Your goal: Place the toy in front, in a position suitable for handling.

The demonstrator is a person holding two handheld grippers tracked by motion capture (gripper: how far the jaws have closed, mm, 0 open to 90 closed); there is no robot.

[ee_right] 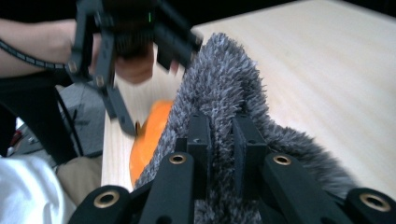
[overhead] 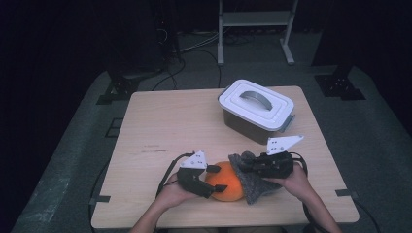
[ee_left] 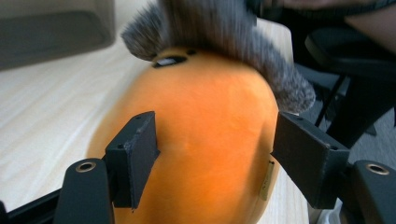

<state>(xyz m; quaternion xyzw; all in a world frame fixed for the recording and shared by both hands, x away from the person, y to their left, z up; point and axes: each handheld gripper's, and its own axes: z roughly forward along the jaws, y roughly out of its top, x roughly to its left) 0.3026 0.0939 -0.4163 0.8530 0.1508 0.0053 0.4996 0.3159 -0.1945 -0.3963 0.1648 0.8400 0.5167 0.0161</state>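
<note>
- Lying on the counter (overhead: 160, 121) near its front edge, at about 6 o'clock from the counter's middle, is the orange object (overhead: 225, 187), round and smooth.
- In the left gripper view the orange object (ee_left: 201, 140) sits between the two black jaws; both pads are against its sides, so the left tongs (ee_left: 212, 156) are wide apart and closed on it.
- In the high view the left tongs (overhead: 217, 178) come to the object from 9 o'clock, with the person's left hand (overhead: 172, 194) behind them.
- A grey fuzzy cloth (overhead: 250, 179) lies over the object's side at 3 o'clock and partly on the counter.
- In the left gripper view the cloth (ee_left: 219, 32) covers the far top of the object, at 12 o'clock.
- The right tongs (ee_right: 219, 140) are nearly closed, and a fold of the cloth (ee_right: 224, 84) is pinched between the jaws.
- In the high view the right tongs (overhead: 243, 165) are at 3 o'clock of the object, held by the right hand (overhead: 294, 182).
- In the right gripper view the orange object (ee_right: 152, 135) shows at the cloth's left edge, with the other gripper above it.
- A white lidded box (overhead: 256, 109) with a grey handle stands at about 1 o'clock from the object, well apart from it.
</note>
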